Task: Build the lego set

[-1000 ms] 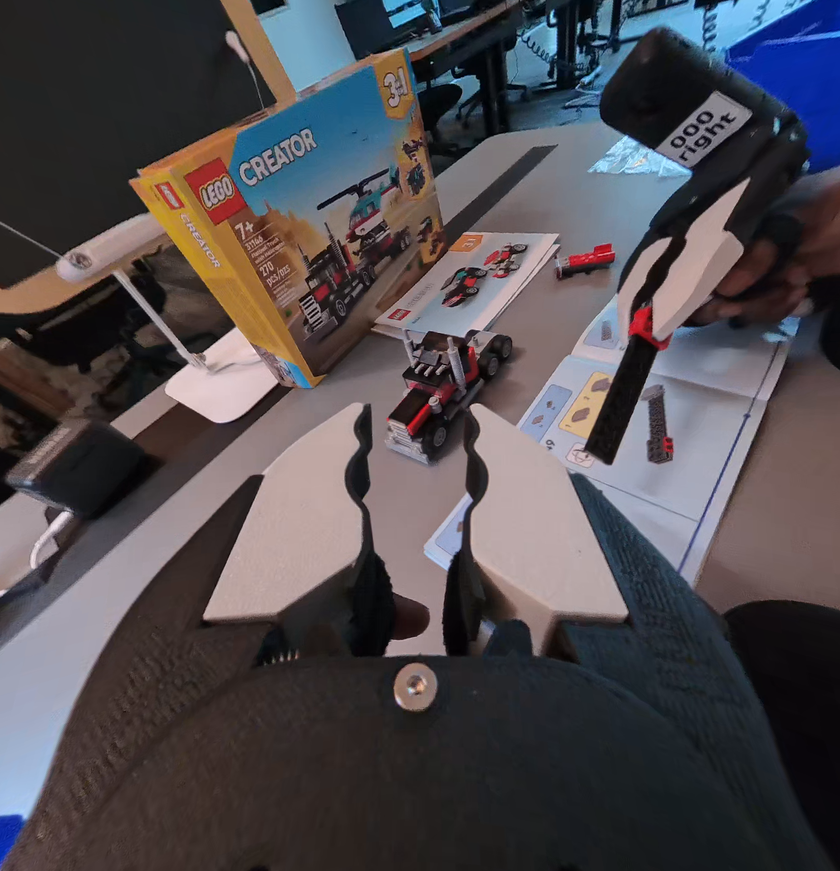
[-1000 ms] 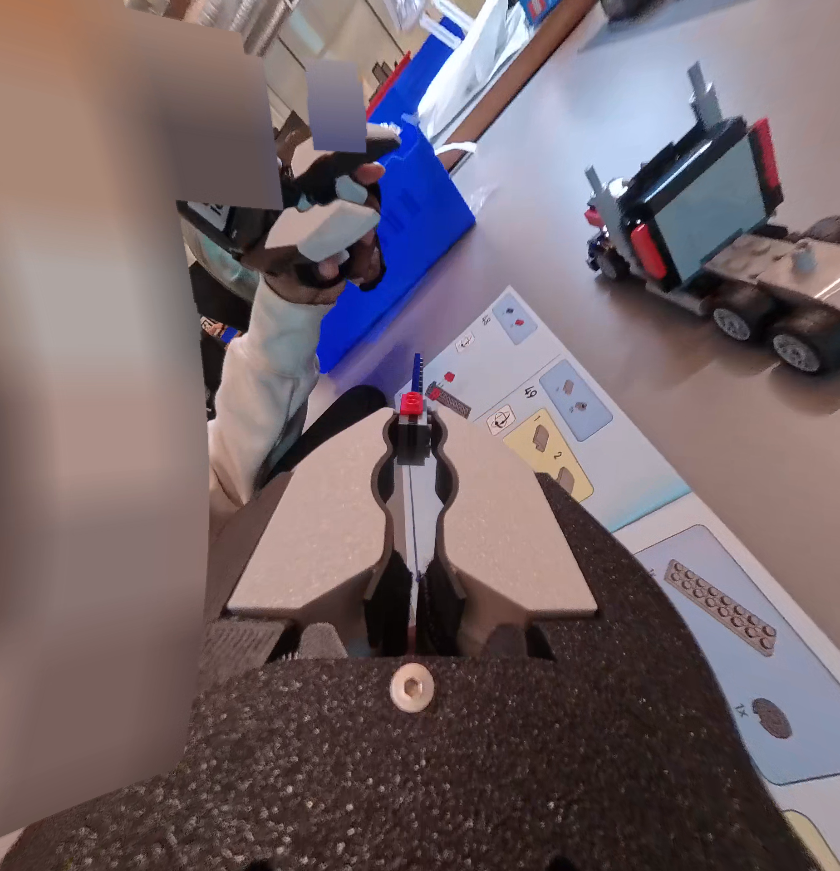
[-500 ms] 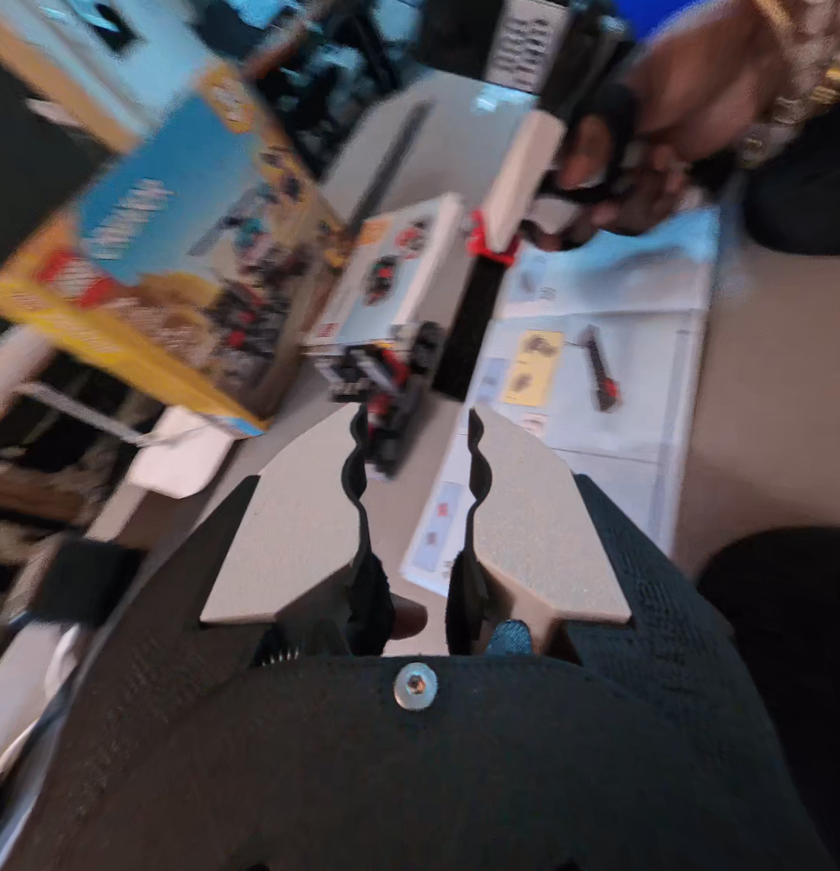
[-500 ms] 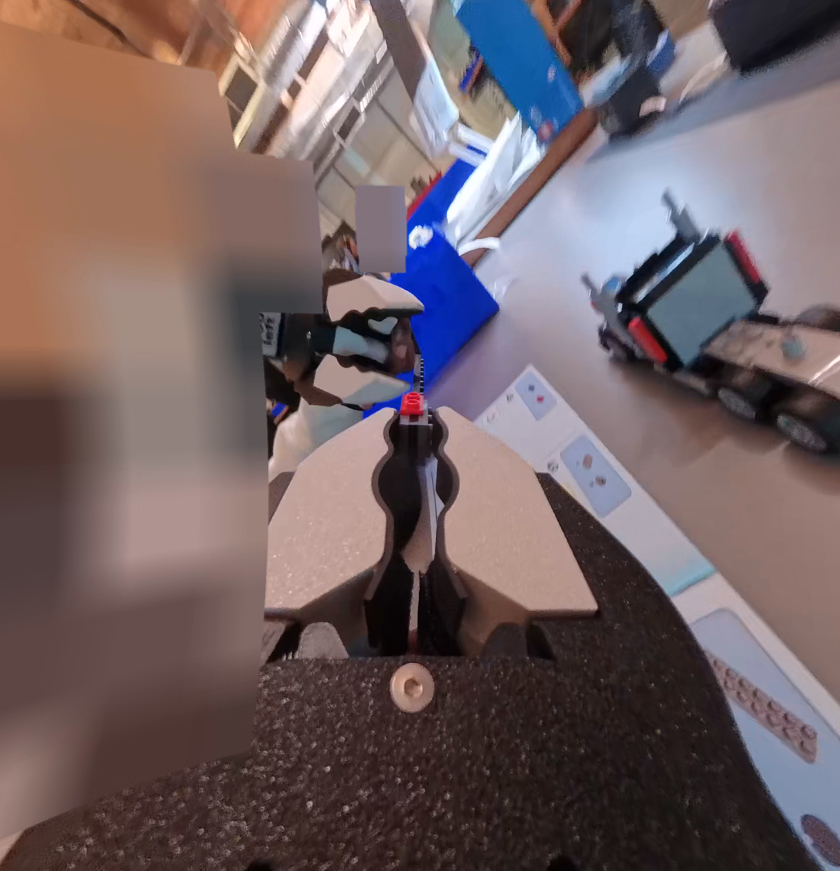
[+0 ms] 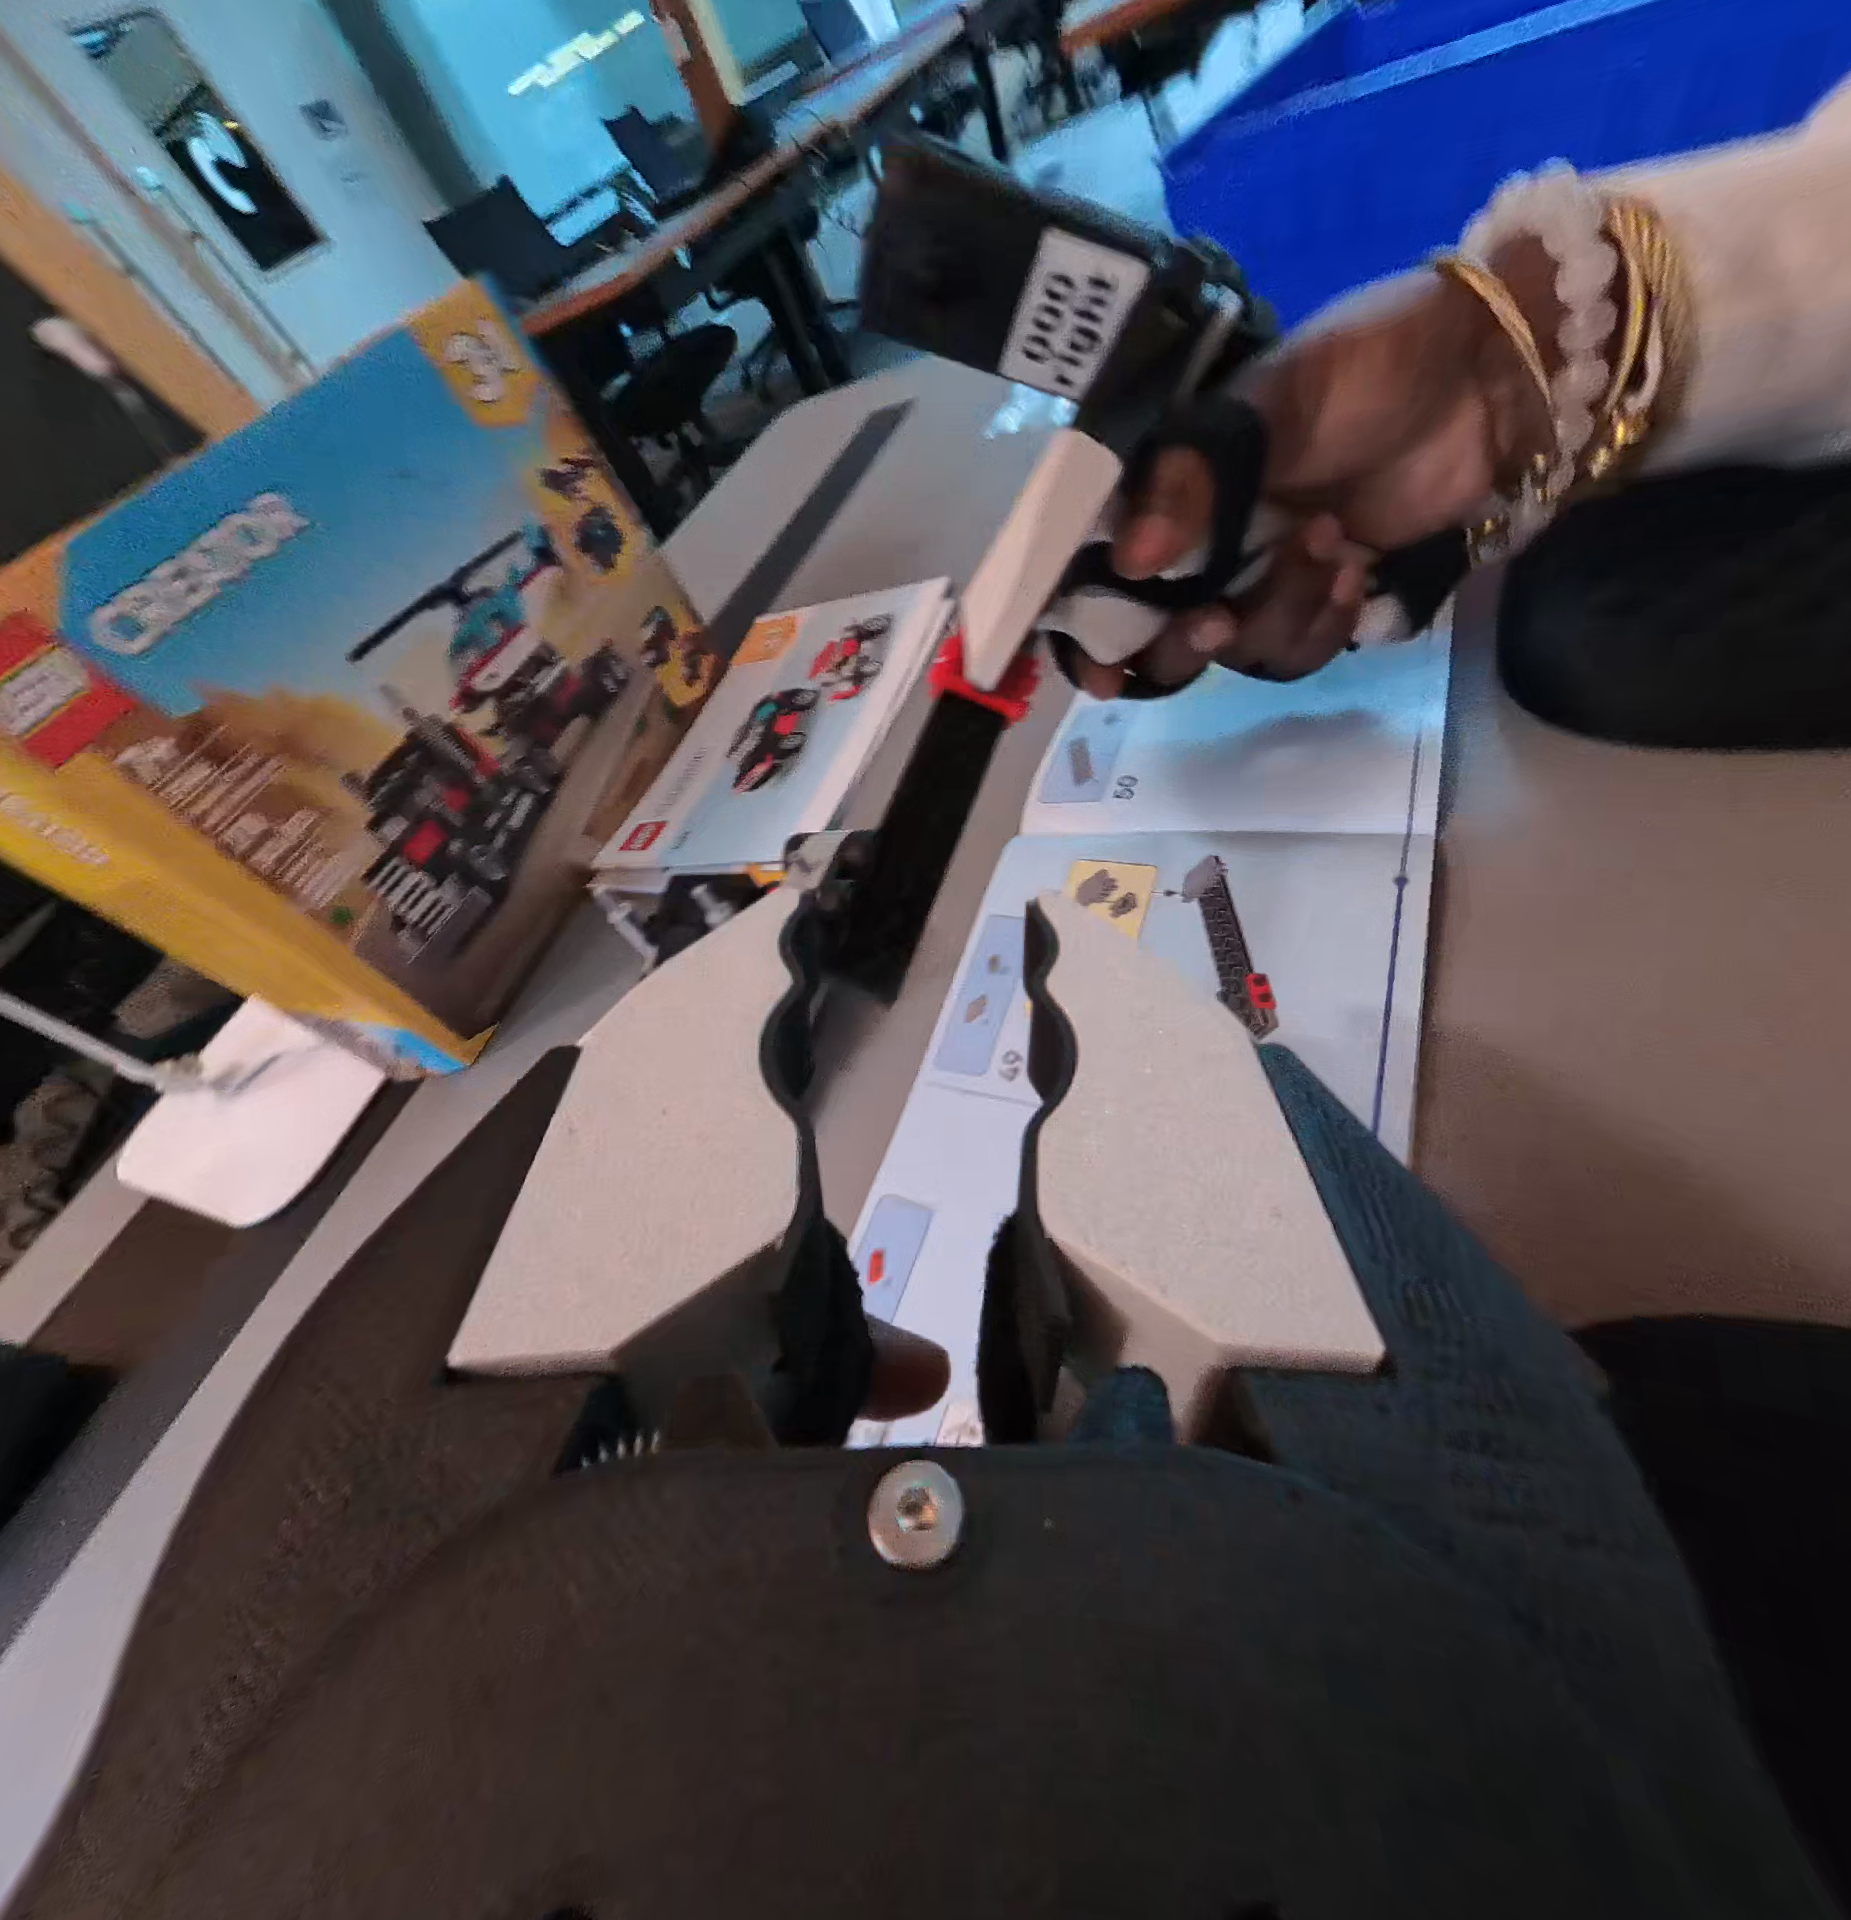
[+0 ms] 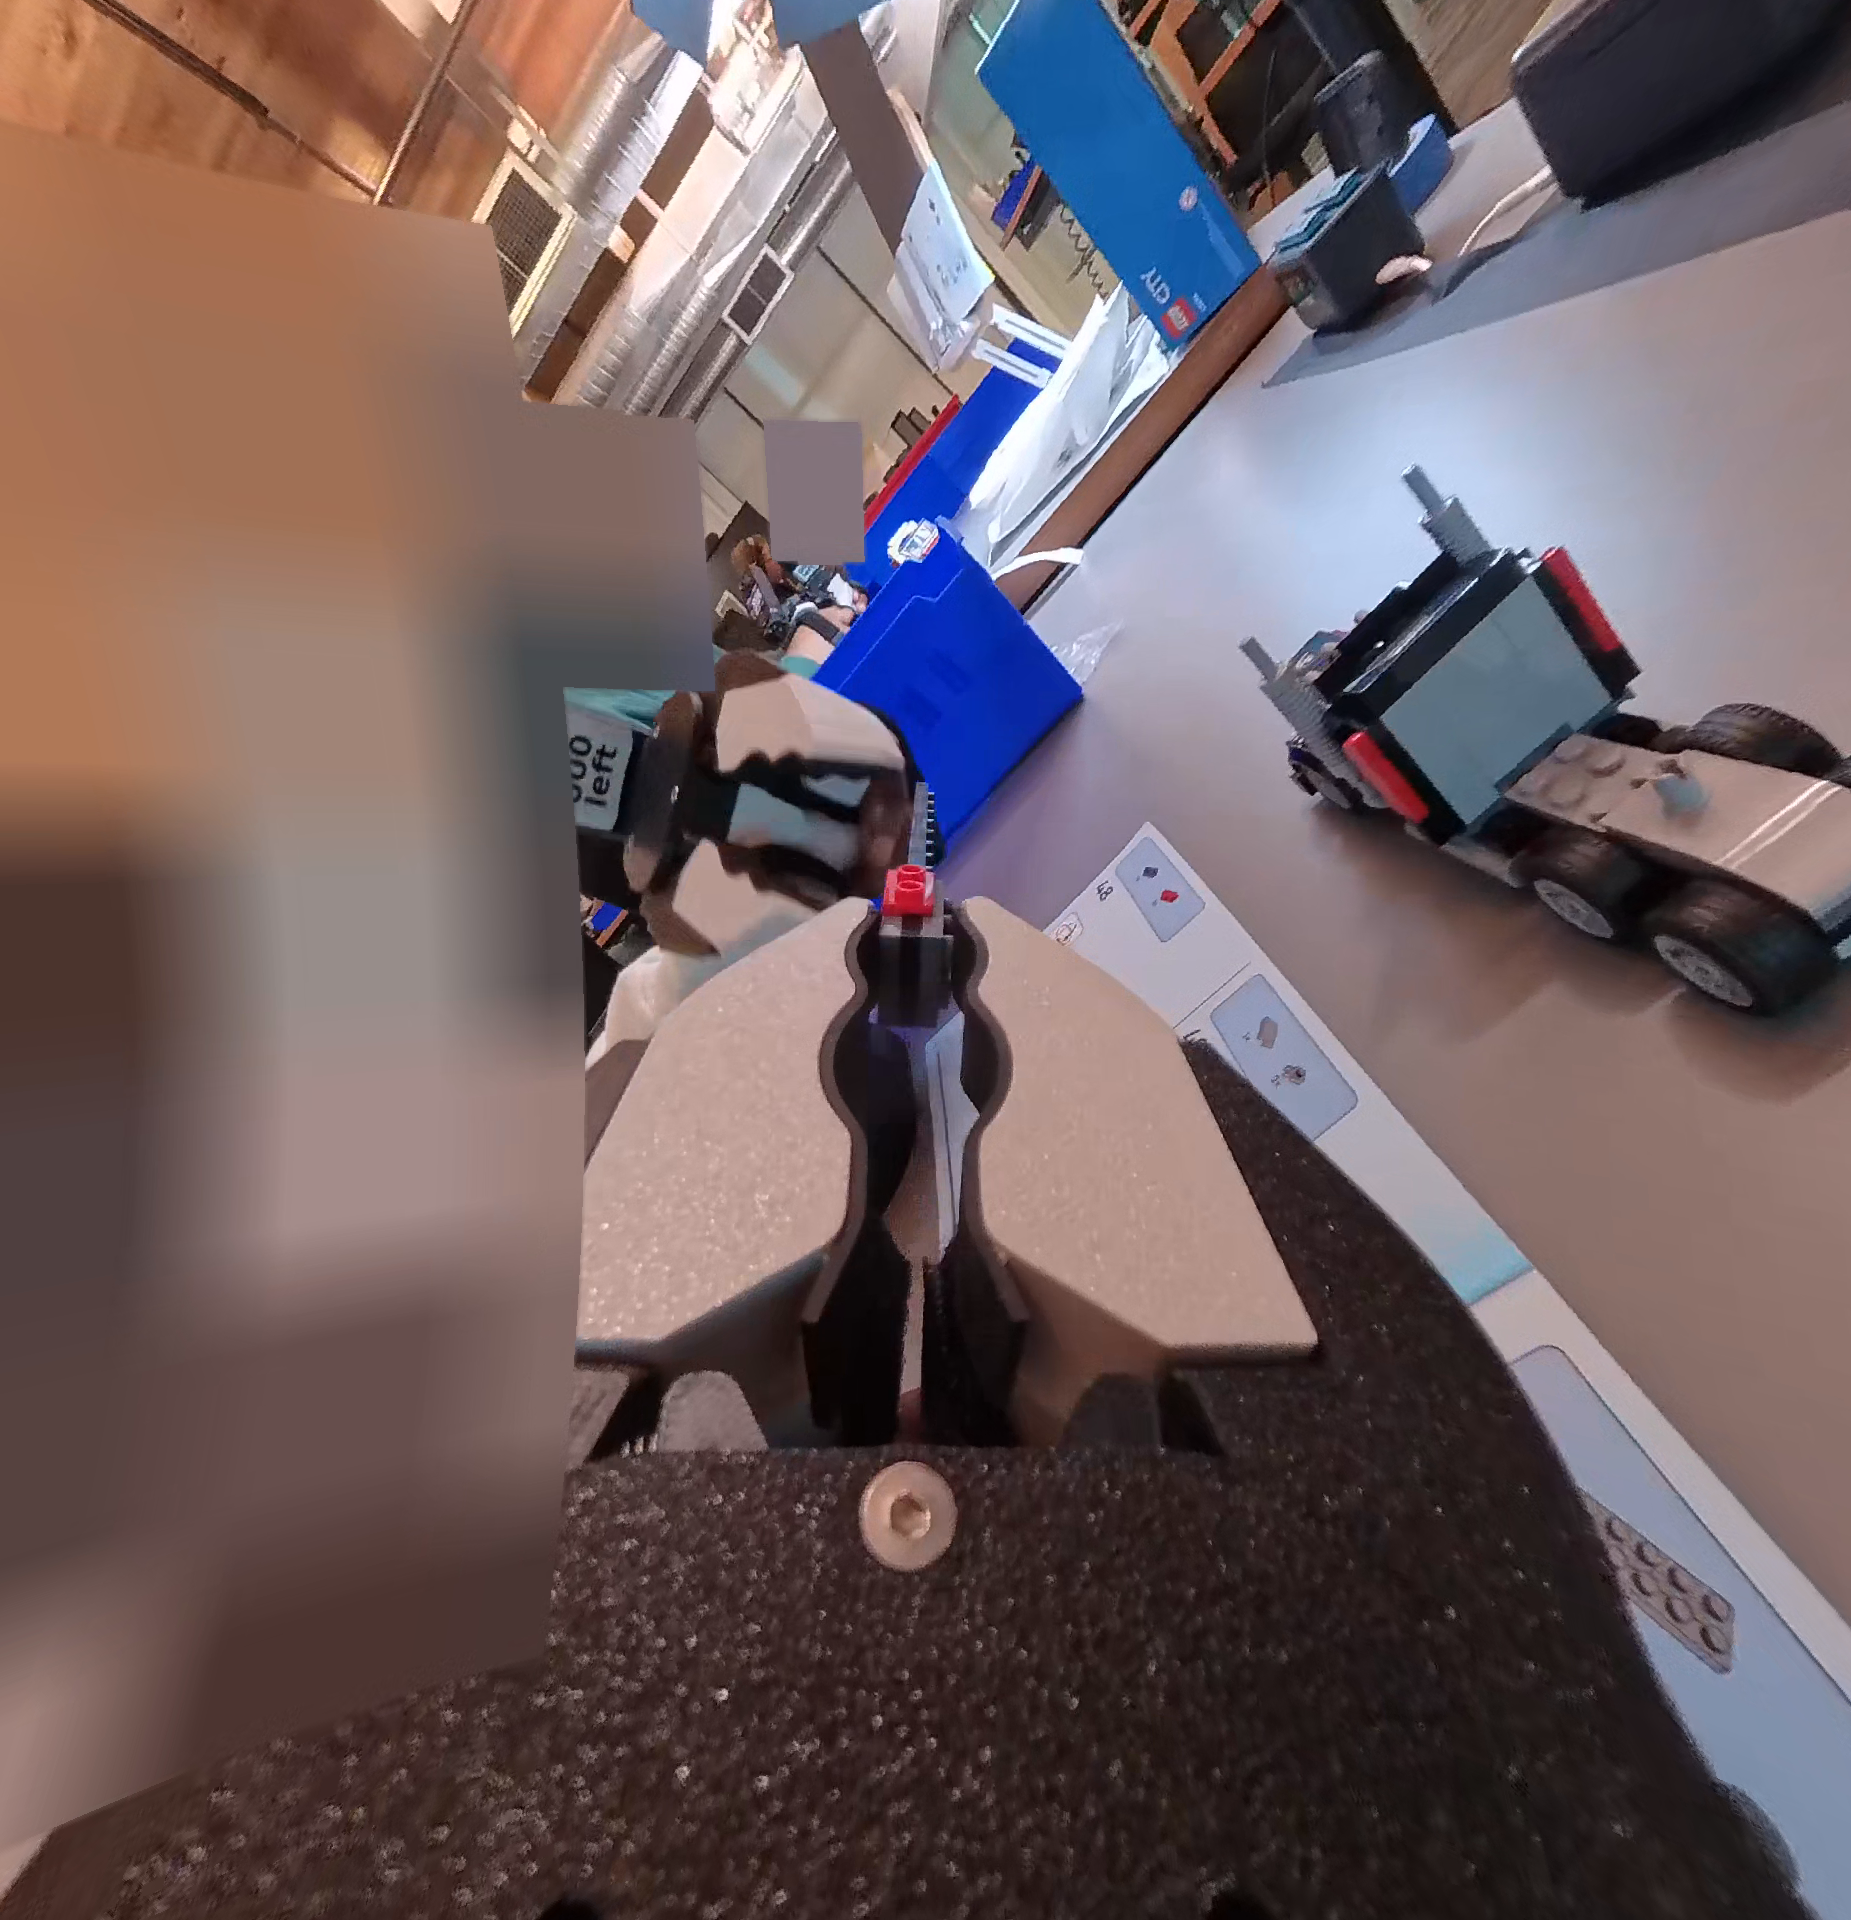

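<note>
My right gripper (image 6: 913, 925) is shut on a long black lego plate (image 6: 926, 821) with a small red brick (image 6: 908, 891) at the gripped end. In the left wrist view the right gripper (image 5: 988, 665) holds the plate (image 5: 931, 831) slanting down over the table. The plate's lower end is just ahead of my open, empty left gripper (image 5: 916, 935), close to its left finger. The left gripper also shows in the right wrist view (image 6: 775, 821), just beyond the plate's far end. The built black and red truck (image 6: 1575, 810) stands on the grey table (image 5: 1627, 1039), mostly hidden in the left wrist view.
An open instruction booklet (image 5: 1264, 883) lies under both grippers. A closed booklet (image 5: 796, 717) and the upright lego box (image 5: 308, 675) are to the left. A blue bin (image 6: 952, 675) stands past the table's edge. A white lamp base (image 5: 246, 1132) sits near the box. There is about 6 cm between the tips of the two grippers. From either gripper's tips it is about 35 cm to the white lamp base (image 5: 246, 1132).
My left gripper has moved forward toward the hanging plate, and the right gripper has brought the plate nearer to it. Both grippers keep their states.
</note>
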A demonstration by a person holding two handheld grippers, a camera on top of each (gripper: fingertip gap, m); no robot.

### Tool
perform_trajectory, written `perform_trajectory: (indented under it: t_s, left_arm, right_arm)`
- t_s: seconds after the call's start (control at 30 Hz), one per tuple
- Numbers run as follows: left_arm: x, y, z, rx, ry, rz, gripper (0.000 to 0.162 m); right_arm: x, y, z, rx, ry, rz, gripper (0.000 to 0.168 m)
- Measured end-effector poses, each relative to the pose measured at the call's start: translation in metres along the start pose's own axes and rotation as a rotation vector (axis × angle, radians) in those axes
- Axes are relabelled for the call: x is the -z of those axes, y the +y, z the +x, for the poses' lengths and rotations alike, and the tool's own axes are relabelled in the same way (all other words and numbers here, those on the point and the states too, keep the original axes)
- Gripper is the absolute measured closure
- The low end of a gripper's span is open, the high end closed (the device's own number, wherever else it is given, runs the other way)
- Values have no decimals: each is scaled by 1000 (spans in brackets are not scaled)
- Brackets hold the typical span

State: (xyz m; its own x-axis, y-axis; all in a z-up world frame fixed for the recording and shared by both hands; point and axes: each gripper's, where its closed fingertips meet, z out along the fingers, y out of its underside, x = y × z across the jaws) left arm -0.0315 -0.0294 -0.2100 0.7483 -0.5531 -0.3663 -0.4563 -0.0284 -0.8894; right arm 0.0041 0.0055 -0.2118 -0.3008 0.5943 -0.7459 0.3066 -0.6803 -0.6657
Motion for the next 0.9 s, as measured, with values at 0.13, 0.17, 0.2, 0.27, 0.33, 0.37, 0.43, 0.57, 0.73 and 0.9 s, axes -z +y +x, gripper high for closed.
perform_trajectory:
  t_s: [0.13, 0.17, 0.2, 0.27, 0.33, 0.37, 0.43, 0.57, 0.73, 0.9]
  left_arm:
    - [-27, 6, 18, -124, -8, -68, 123]
    - [-29, 9, 17, -145, -25, -87, 123]
    - [-30, 11, 15, -159, -43, -100, 123]
    - [-29, 15, 11, -177, -65, -114, 125]
    - [-27, 18, 9, -196, -79, -128, 127]
    - [-27, 19, 10, -204, -70, -134, 128]
    - [-27, 23, 14, -218, -39, -157, 142]
    - [-28, 27, 19, -228, -8, -178, 144]
    - [-23, 22, 14, -199, -21, -128, 144]
    - [-19, 16, 7, -179, -53, -79, 144]
  right_arm:
    - [-1, 6, 3, 12, 19, -26, 156]
    - [-2, 7, 2, 2, 8, -27, 156]
    - [-3, 8, 2, -3, 1, -26, 156]
    - [-4, 10, 2, 0, 1, -41, 156]
    - [-6, 14, 4, 12, 10, -65, 156]
    - [-7, 15, 3, 13, 7, -72, 156]
    - [-9, 18, 1, 14, -9, -87, 156]
    - [-10, 20, 1, 38, -2, -101, 156]
    - [-6, 10, -9, 115, -52, -39, 149]
    - [5, -4, -13, 218, -47, 27, 143]
